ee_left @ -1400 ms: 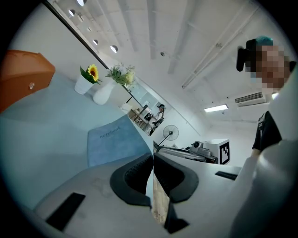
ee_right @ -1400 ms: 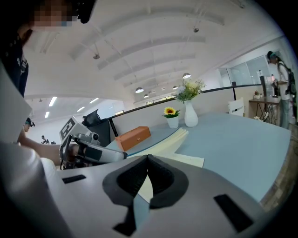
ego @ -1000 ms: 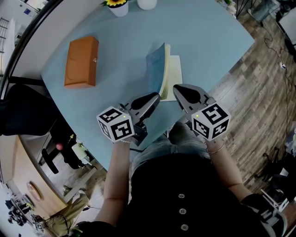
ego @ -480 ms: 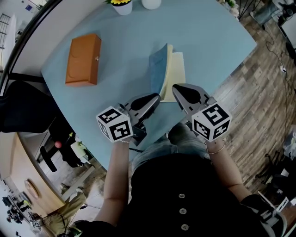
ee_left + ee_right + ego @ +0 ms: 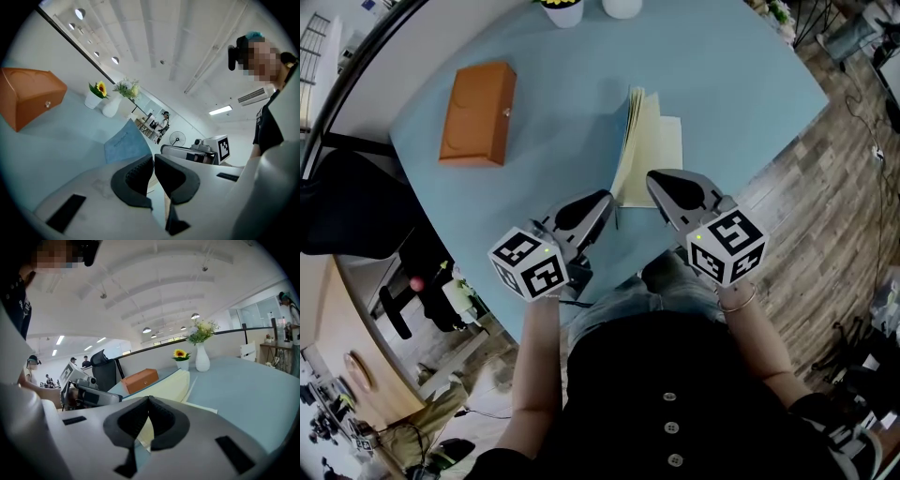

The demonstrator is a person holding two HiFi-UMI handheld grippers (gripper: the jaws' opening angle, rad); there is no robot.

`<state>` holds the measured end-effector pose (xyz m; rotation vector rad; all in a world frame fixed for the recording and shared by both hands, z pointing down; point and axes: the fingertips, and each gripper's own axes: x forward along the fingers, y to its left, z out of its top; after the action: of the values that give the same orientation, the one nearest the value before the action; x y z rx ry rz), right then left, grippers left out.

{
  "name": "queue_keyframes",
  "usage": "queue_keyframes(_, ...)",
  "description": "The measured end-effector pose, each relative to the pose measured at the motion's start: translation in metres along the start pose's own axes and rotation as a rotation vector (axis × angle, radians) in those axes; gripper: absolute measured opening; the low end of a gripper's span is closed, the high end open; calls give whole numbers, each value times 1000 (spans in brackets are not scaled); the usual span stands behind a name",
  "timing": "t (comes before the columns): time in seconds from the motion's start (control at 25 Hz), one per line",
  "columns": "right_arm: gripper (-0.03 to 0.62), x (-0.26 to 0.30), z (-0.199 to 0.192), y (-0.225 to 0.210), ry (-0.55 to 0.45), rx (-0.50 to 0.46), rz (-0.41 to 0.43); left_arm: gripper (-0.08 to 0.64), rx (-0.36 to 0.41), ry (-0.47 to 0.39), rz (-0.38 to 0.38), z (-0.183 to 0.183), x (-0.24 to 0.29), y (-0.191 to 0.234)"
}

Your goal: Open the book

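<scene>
Looking down on the pale blue table [image 5: 722, 75] now. There, near the front edge, the book [image 5: 661, 150], lying with cream pages showing. Up on edge with the blue cover [image 5: 123, 144], close to upright, a few leaves fanned out beside it. Down at the book's near end, the left gripper [image 5: 606, 200], jaws pinched together on that cover's lower corner, only a hairline gap between the pads. Pointing out across the table, close to level. On the other side, the right gripper [image 5: 653, 180], jaws closed tip to tip, poised over the near corner of the flat pages — touching the paper or not, impossible to say. Cream page glimpsed just below the closed tips. Both grippers close together, one either side of the raised cover. Further back to the left, well apart from the book, an orange box [image 5: 478, 112]. At the far edge — a sunflower pot [image 5: 180, 359] just beside a white vase [image 5: 202, 359].
</scene>
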<state>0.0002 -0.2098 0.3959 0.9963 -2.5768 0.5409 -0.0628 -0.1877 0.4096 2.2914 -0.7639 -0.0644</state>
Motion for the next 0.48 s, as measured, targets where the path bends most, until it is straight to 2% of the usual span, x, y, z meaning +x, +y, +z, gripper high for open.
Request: queue_keyframes(0.48,2,20,0,15,37,-32,61,26,37,-50,172,6,-31,24)
